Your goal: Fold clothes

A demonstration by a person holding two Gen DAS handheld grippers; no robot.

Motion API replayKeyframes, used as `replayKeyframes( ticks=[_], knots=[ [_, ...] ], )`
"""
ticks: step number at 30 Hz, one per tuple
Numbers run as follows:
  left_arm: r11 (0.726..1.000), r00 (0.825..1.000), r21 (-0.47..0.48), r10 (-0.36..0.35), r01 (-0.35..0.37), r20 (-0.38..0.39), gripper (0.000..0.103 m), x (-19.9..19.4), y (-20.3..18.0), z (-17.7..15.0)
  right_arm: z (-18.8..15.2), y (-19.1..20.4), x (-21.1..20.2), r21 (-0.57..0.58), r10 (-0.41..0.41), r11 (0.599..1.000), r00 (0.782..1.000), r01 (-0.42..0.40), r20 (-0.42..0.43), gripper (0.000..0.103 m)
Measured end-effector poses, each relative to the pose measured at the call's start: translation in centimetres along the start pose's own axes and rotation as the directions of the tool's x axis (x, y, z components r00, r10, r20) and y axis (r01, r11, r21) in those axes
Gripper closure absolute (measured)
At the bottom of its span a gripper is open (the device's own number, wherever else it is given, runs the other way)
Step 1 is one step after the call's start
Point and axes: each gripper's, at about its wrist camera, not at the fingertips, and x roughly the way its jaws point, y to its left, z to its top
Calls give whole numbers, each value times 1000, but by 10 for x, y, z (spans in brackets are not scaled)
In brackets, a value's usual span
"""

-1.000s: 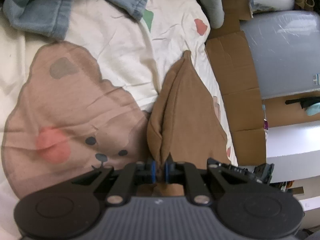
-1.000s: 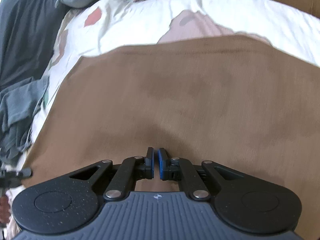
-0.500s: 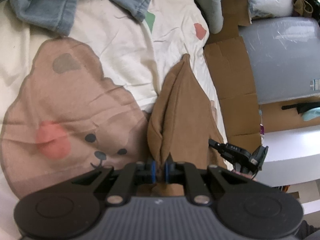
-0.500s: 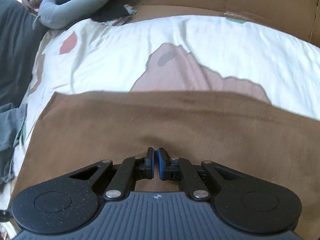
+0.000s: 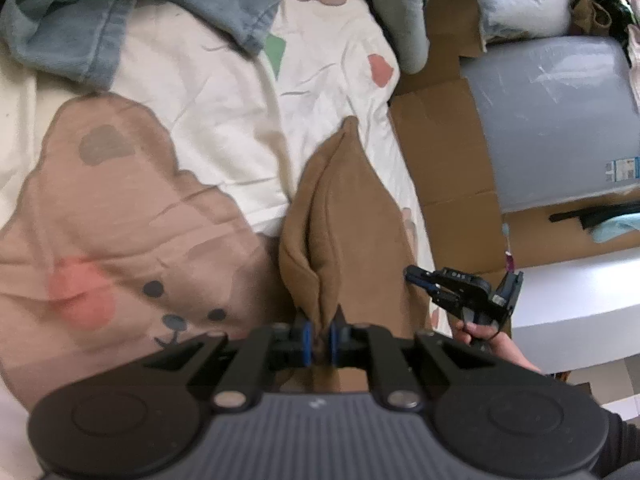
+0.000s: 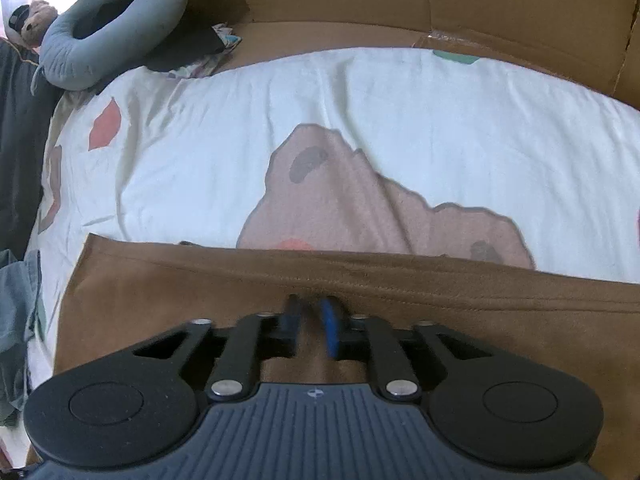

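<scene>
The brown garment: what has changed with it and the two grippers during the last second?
The right gripper has let go: its jaws are opening over the brown garment, whose edge has sunk flat onto the bear-print sheet. It has come into the left wrist view. The left gripper stays shut on the bunched cloth.

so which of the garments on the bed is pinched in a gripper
The brown garment, clamped in the left gripper; the blue denim one lies untouched.
</scene>
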Motion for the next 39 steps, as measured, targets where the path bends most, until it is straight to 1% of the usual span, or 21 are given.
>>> replayKeyframes(
  ticks=[2, 6, 8, 10, 11, 13, 16, 18, 23, 29, 32, 33, 35, 39],
  knots=[
    [1000, 1000, 3, -13, 13, 4, 94, -1, -2, -1, 4, 0, -10, 6, -5, 1000, 1000, 5, 2, 59],
    [999, 999, 8, -43, 43, 9, 94, -1, -14, 2, 5, 1, -33, 16, -16, 1000, 1000, 16, -9, 59],
    [998, 998, 13, -62, 62, 7, 94, -1, -22, 4, -3, 6, -44, -30, -19, 999, 1000, 19, -17, 59],
    [997, 997, 27, -75, 75, 1, 94, 1, -31, 6, -14, 11, -57, -60, -46, 997, 999, 45, -8, 59],
    [996, 997, 36, -76, 77, -6, 94, 2, -36, 7, -19, 14, -62, -53, -53, 997, 999, 53, -9, 59],
    [995, 996, 43, -85, 85, -17, 94, 3, -44, 10, -33, 19, -77, -24, -30, 999, 999, 30, 18, 59],
    [993, 995, 67, -96, 98, -34, 94, 4, -57, 13, -56, 25, -96, 25, -62, 998, 996, 61, 63, 58],
    [992, 995, 83, -93, 96, -48, 94, 5, -64, 15, -70, 30, -106, 47, -37, 998, 996, 33, 80, 58],
    [989, 994, 114, -81, 90, -79, 94, 9, -81, 17, -97, 54, -125, 33, -46, 999, 991, 42, 122, 58],
    [990, 990, 100, -91, 101, -104, 94, 14, -94, 21, -127, 75, -145, 19, -24, 1000, 988, 22, 151, 57],
    [991, 990, 90, -93, 103, -104, 94, 14, -98, 23, -141, 90, -158, -15, -16, 1000, 984, 19, 177, 57],
    [991, 990, 92, -92, 102, -105, 94, 14, -101, 23, -147, 96, -162, -34, -10, 999, 983, 17, 183, 55],
    [990, 990, 97, -91, 102, -107, 94, 15, -106, 23, -158, 106, -166, -64, 25, 998, 982, -13, 186, 53],
    [990, 990, 96, -89, 99, -108, 94, 17, -113, 24, -180, 129, -169, -119, 58, 992, 983, -37, 176, 52]
  ],
)
